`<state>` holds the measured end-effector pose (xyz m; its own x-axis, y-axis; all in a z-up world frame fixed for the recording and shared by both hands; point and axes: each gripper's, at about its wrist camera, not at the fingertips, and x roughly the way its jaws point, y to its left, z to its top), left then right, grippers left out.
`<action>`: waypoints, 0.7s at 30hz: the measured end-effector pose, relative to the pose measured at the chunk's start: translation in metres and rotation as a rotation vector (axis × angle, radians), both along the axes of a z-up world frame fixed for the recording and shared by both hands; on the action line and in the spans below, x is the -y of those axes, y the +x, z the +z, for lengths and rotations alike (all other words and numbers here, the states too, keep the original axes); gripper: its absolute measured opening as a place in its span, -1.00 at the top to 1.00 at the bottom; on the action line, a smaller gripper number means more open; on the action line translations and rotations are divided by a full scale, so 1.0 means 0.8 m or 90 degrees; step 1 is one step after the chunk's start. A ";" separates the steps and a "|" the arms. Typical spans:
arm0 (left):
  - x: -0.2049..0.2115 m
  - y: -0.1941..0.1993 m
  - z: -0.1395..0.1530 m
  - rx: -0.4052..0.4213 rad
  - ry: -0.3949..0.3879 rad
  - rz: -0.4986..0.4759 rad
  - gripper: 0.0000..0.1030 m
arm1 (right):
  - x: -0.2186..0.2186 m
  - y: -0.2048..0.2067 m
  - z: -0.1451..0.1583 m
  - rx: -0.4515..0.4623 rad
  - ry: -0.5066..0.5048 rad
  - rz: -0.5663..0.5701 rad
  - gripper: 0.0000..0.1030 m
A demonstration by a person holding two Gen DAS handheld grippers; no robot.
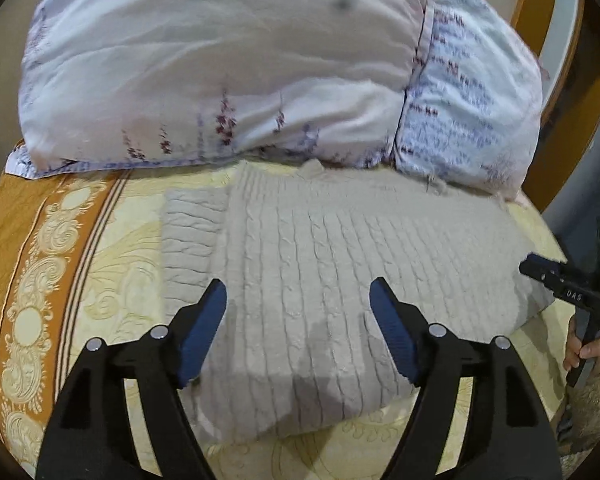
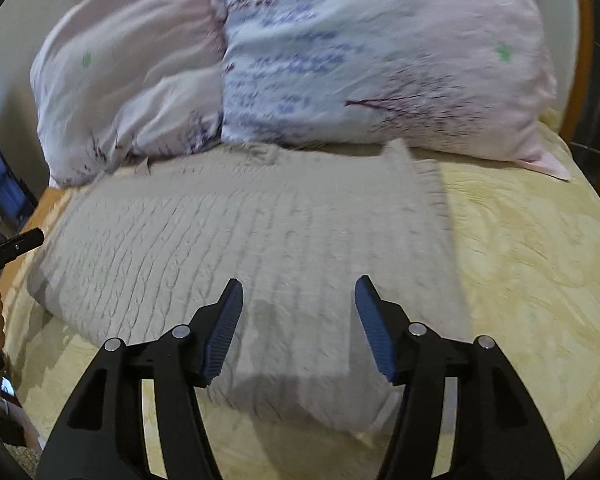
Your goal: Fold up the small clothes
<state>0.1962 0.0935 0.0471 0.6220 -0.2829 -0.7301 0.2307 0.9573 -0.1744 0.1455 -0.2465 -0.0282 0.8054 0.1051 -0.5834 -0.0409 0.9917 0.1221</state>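
Bed [image 1: 112, 264]: covered by a cream patterned spread with an orange ornamental border along its left edge in the left wrist view.
Pillows [image 1: 220, 80]: two, pale with floral print, side by side along the bed's far edge; their near edges touch or overlap the far edge of the sweater.
Sweater [image 1: 320, 280]: beige cable-knit, folded and lying flat on the spread in front of the pillows, a folded-in panel along its left side; in the right wrist view [image 2: 240, 248] bare cream spread shows to its right, towards the bed's right edge.
Left gripper [image 1: 298, 332]: jaws wide apart, nothing held. The blue fingers [image 1: 202, 332] hang above the sweater's near part; the knit shows between and beneath them, and no pad presses on it.
Right gripper [image 2: 299, 328]: jaws clearly apart, nothing held. Its blue fingers [image 2: 374, 332] stand over the sweater's near right part, cloth under the gap, pads clear of it. The sweater's near edge lies just below the fingers.
Hand [image 1: 584, 348]: at the right rim of the left wrist view, wrapped around the right gripper's black handle, beside the sweater's right edge.
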 end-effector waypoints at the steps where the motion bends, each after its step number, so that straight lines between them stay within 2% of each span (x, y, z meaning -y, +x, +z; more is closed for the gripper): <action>1: 0.004 0.003 -0.006 -0.008 0.012 0.003 -0.44 | -0.003 0.003 -0.002 -0.004 -0.004 -0.002 -0.26; 2: 0.005 0.006 -0.011 -0.017 0.019 0.006 -0.44 | -0.005 0.008 -0.005 -0.013 -0.009 -0.008 -0.36; 5: 0.003 0.011 -0.028 -0.046 0.028 0.017 -0.44 | -0.010 0.016 -0.017 -0.036 -0.021 -0.020 -0.47; 10: 0.008 0.011 -0.035 -0.044 0.043 0.016 -0.64 | -0.020 0.021 -0.020 -0.034 -0.056 -0.029 -0.58; 14: 0.014 0.010 -0.034 -0.043 0.057 0.013 -0.67 | -0.023 0.022 -0.020 -0.037 -0.066 -0.037 -0.62; 18: -0.007 0.008 -0.020 -0.048 -0.009 0.027 -0.67 | -0.025 0.023 -0.017 -0.042 -0.070 -0.042 -0.62; 21: -0.040 0.010 -0.007 -0.046 -0.062 0.060 -0.72 | -0.031 0.024 -0.009 -0.043 -0.059 -0.049 -0.63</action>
